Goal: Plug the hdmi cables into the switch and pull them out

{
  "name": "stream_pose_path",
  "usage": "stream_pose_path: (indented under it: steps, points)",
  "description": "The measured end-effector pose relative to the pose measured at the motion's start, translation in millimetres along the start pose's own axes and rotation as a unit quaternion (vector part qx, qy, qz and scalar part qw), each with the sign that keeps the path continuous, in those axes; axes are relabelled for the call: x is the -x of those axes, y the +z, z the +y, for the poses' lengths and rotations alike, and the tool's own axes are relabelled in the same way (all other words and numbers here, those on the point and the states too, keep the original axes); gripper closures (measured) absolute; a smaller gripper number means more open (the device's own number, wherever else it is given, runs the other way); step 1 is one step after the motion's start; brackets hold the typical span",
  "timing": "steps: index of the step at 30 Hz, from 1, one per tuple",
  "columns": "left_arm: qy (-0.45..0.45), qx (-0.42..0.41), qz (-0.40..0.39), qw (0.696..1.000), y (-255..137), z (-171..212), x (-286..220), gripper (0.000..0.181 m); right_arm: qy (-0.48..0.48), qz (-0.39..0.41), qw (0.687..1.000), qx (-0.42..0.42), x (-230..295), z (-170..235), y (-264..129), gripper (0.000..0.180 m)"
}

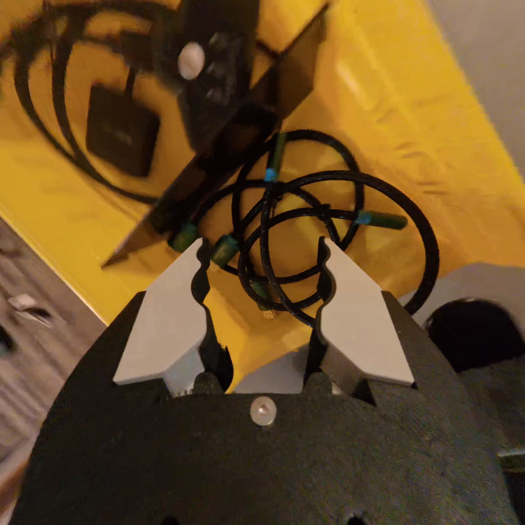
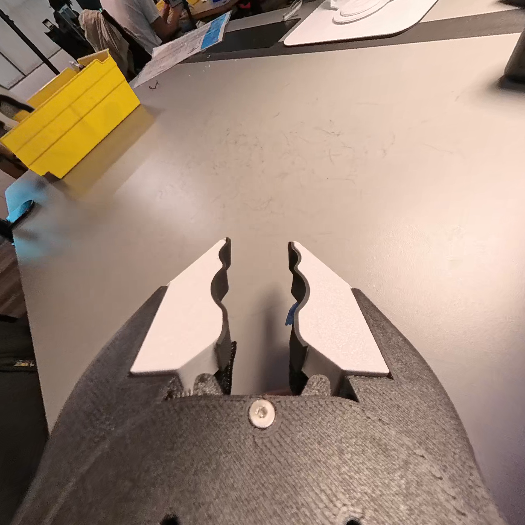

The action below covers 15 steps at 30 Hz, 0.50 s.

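My left gripper (image 1: 262,250) is spread wide, holding nothing, over the yellow bin (image 1: 369,113). Just beyond its tips: coiled black HDMI cables (image 1: 301,227) with green plugs, blue bands. Farther left in the bin, the black switch (image 1: 122,130); any label is blurred, unreadable. My right gripper (image 2: 258,244) is narrower, empty, above the grey table (image 2: 284,142). Far left there: the bin again (image 2: 71,125), printed sheets (image 2: 184,48) too small to make out.

A wide grey table (image 2: 312,147), scuffed and warmly lit, is seen. A yellow bin (image 2: 71,122) is set at its left edge, a white mat (image 2: 355,25) at the far end. Wood-look flooring (image 1: 34,298) is glimpsed.
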State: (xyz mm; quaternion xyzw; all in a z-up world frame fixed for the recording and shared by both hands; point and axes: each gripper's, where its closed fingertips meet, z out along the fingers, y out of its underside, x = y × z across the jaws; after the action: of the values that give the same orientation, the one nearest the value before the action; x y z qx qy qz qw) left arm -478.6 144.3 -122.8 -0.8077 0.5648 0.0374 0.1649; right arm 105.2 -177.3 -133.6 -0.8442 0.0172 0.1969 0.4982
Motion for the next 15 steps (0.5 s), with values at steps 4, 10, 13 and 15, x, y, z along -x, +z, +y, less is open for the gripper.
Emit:
stream_pose_path:
  steps: [4, 10, 13, 15]
  points:
    - [0.095, 0.004, 0.005, 0.995, 4, -16, -3, 0.105, -0.002, -0.006, 1.0, 0.01, 2, 2, 2, 0.138]
    - [0.128, 0.025, 0.082, 0.988, 38, -13, -3, 0.106, -0.012, -0.011, 1.0, 0.026, 6, 7, 4, 0.138]
    - [0.103, 0.016, 0.132, 0.986, 43, -12, -5, 0.108, -0.012, -0.015, 0.999, 0.031, 7, 9, 4, 0.138]
    - [0.099, 0.017, 0.136, 0.986, 43, -11, -4, 0.108, -0.01, -0.016, 0.999, 0.032, 7, 9, 4, 0.138]
